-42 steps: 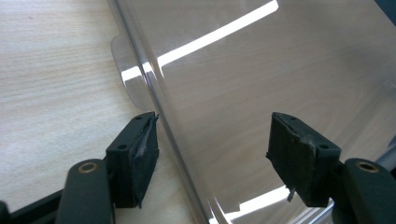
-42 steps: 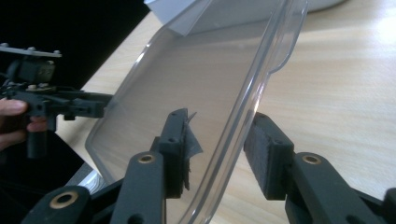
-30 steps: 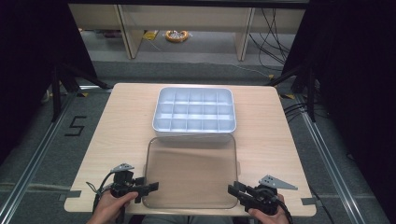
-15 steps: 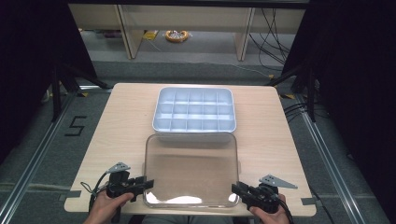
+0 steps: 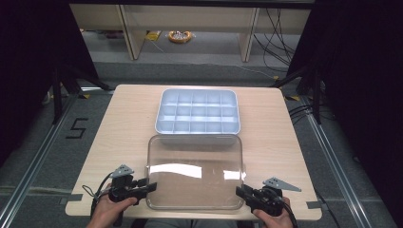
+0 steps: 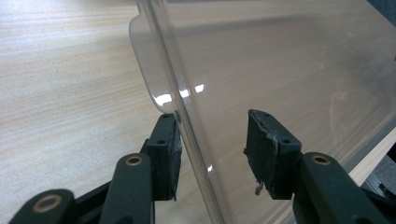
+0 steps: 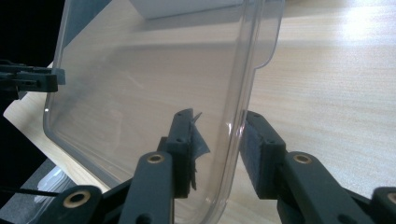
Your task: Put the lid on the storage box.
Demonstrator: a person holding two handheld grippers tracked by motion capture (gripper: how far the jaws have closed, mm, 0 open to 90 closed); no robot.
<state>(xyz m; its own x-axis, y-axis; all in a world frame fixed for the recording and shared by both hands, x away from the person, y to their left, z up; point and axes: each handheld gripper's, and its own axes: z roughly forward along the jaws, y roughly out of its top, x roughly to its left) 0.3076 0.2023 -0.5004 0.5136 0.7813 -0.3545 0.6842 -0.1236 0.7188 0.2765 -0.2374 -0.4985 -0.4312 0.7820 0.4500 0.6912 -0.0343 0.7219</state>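
- Light wood surface point(image 5: 123, 128) on a grey floor; dark curtains both sides, shelving legs and cables behind.
- White compartment tray point(image 5: 197, 117) sits toward the far edge, centred, all cells empty.
- Clear plastic lid point(image 5: 195, 171) lies between tray and near edge; its far edge is just beside the tray's near wall, can't tell if touching.
- Left tongs point(image 5: 151, 186) at the lid's near-left corner, held by the left hand point(image 5: 111, 211). Left gripper view: lid rim point(image 6: 187, 121) runs between the jaws, jaws spread, left pad at the rim, right pad clear of it. Not pinching.
- Right tongs point(image 5: 240, 191) at the lid's near-right corner, held by the right hand point(image 5: 271, 219). Right gripper view: lid wall point(image 7: 233, 130) stands between the jaws, gaps visible both sides, so spread too.
- Lid looks tilted in both gripper views, near edge raised off the surface.
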